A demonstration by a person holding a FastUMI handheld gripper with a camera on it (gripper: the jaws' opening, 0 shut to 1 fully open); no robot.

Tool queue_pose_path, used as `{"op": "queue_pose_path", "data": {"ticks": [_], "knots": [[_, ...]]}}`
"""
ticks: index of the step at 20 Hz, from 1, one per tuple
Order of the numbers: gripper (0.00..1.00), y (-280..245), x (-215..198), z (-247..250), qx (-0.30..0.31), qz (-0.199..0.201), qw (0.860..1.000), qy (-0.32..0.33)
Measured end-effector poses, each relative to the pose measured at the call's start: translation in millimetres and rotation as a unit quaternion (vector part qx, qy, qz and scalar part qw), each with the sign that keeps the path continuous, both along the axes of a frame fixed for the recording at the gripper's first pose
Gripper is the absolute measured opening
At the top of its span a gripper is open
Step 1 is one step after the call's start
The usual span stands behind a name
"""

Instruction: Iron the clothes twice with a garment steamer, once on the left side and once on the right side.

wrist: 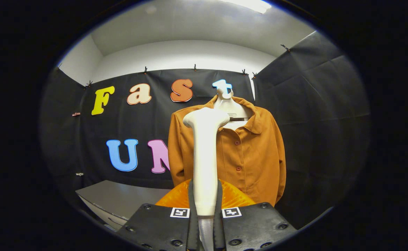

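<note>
The garment steamer is held upright between the two fingers of the gripper, which are pressed on its white handle from both sides, so it is clamped firmly. Its head is seen near the collar of the orange shirt, a little toward the shirt's left half as it is seen from the gripper; whether the head touches the cloth cannot be told. The shirt is hung on a white hanger in front of the black wall, with its buttons closed. An orange rounded object is seen just behind the fingers, below the shirt, and a grey worktop lies low and to the side of the shirt. It is judged that the first pass is only about to be made, from the collar downwards. Some risks can be expected: if the head is pushed too hard, the shirt may be swung on the hanger or pulled off it. If the smooth handle slips in the fingers, the head may be turned away from the cloth. The buttons may also be caught during the stroke.
</note>
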State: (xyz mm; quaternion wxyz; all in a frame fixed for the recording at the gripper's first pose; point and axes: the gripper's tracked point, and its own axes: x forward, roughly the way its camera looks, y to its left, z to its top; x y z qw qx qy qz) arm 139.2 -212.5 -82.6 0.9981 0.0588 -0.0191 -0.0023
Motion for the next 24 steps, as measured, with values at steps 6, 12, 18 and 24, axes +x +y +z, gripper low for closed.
{"op": "queue_pose_path", "data": {"ticks": [6,12,18,24], "knots": [[0.19,1.3,27.6,-29.4,-0.003,0.011,1.0,0.023],[0.19,-5.6,31.4,-81.3,-0.005,0.009,0.998,0.062],[0.19,-12.5,20.5,-116.8,-0.005,0.009,0.996,0.089],[0.19,-15.8,7.6,-153.6,-0.001,0.006,0.993,0.116]]}}
